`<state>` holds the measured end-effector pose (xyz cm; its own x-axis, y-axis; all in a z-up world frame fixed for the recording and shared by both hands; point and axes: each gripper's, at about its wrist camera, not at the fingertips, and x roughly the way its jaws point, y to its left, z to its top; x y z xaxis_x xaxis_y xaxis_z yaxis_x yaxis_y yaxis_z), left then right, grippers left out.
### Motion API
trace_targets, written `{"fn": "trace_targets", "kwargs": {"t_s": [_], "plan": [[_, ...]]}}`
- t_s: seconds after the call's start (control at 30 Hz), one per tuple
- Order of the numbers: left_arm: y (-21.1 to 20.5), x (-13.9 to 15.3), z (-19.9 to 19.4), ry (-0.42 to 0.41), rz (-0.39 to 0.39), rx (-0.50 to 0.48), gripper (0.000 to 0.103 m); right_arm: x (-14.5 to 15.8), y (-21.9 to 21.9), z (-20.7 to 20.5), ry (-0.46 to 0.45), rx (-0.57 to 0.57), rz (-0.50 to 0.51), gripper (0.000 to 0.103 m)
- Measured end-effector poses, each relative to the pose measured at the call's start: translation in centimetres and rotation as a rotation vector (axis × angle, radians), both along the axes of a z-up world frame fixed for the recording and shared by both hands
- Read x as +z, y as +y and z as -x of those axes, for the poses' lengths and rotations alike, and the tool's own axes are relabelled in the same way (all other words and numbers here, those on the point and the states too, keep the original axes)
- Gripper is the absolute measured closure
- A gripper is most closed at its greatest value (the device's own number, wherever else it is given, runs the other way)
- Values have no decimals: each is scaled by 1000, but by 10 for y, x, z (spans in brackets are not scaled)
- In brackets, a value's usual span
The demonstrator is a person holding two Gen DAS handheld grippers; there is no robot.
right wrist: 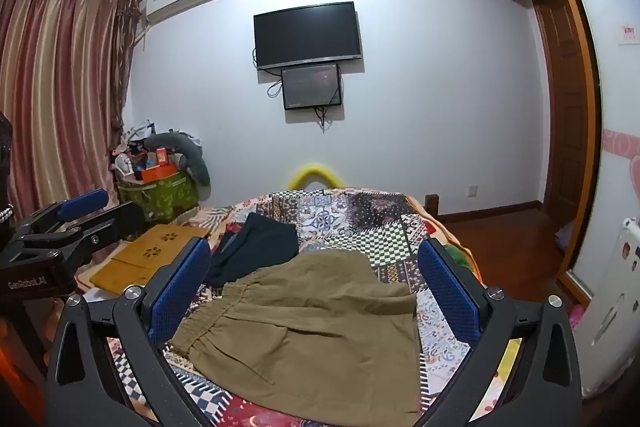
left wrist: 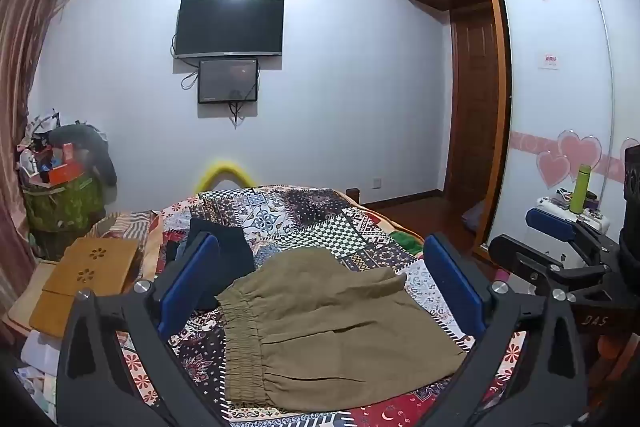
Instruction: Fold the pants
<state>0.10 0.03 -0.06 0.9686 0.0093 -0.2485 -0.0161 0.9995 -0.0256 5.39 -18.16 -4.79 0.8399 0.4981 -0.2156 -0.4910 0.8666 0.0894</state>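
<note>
Pants (left wrist: 332, 331) lie on patchwork bedspread (left wrist: 316, 215) facing television (left wrist: 230, 27).

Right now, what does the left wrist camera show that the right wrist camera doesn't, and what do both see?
Only the left wrist view shows the green bottle and pink heart decals on the wardrobe door. Only the right wrist view shows the wide striped curtains. Both share the khaki pants on the patchwork bedspread, the dark garment, the wall TV, and both hand-held grippers, left and right, open.

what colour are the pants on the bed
Olive-khaki pants, plain, no pattern; clearest in the right wrist view.
</note>
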Motion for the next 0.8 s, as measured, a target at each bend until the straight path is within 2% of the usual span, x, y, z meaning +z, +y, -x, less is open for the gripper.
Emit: {"fn": "trace_targets", "kwargs": {"t_s": [0.57,0.8], "plan": [[-2,0,-3,3,-21,-1,0,1,-1,0,14,3,0,0],[-2,-4,-7,12,-16,0,0,-8,0,-3,18,-5,3,0]]}}
